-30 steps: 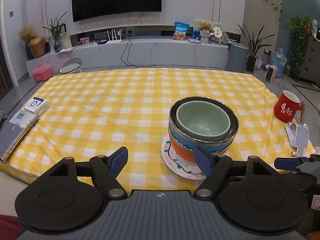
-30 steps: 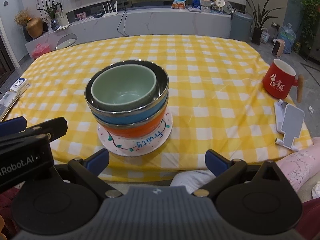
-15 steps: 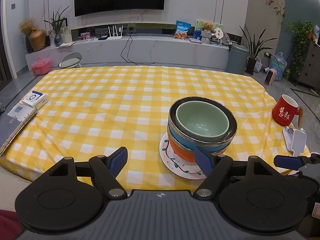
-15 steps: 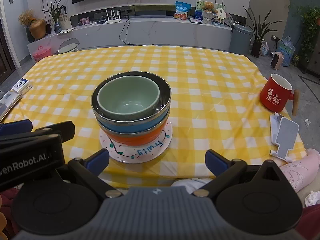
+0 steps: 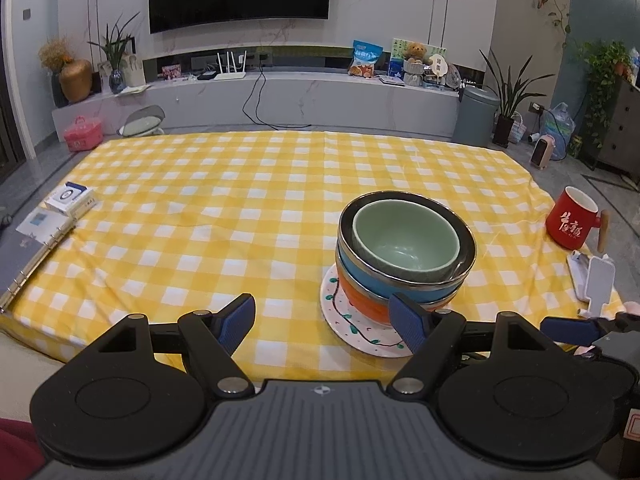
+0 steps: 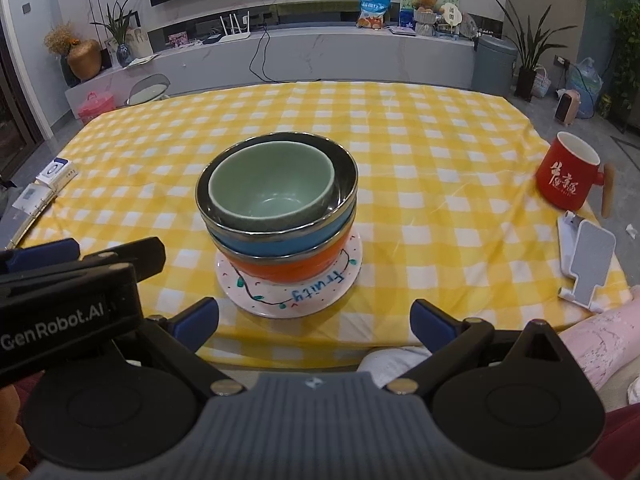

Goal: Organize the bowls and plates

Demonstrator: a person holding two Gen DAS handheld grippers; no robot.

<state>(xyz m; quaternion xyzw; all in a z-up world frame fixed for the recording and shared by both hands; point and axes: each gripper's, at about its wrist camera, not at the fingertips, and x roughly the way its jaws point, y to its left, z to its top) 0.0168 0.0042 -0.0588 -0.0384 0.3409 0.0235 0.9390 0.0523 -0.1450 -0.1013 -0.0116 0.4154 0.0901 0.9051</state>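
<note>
Jaws on both my grippers stand spread wide, with nothing between them.

Left gripper [image 5: 322, 318]: held at the near edge of the bench [image 5: 240, 208], jaws apart and empty. The stack lies ahead and to the right of the gap; my right blue pad overlaps the stack's near side in the left wrist view, though I cannot tell whether it touches.

Right gripper [image 6: 316, 320]: held back at the near edge, jaws apart and empty. The stack sits ahead of the gap, roughly centred between the two blue pads and clear of both.

Stack, bottom to top:
- white plate [image 6: 320, 292], painted with a green vine and the blue word "fruity", flat on the yellow checked cloth [image 6: 420, 160];
- orange bowl [image 6: 296, 266], standing on the plate;
- blue bowl [image 6: 280, 242], steel-rimmed, nested in the orange one;
- steel-rimmed bowl [image 6: 348, 176], nested above the blue, only its rim and dark inner wall showing;
- pale green bowl [image 6: 272, 188], uppermost, sitting inside and shifted toward the left of the rim around it.

Other items on the bench: red mug [image 6: 568, 176] with wooden handle, far right; white phone stand [image 6: 586, 260] just in front of it; ring binder [image 5: 36, 256] and small white box [image 5: 70, 198] at the left edge.
</note>
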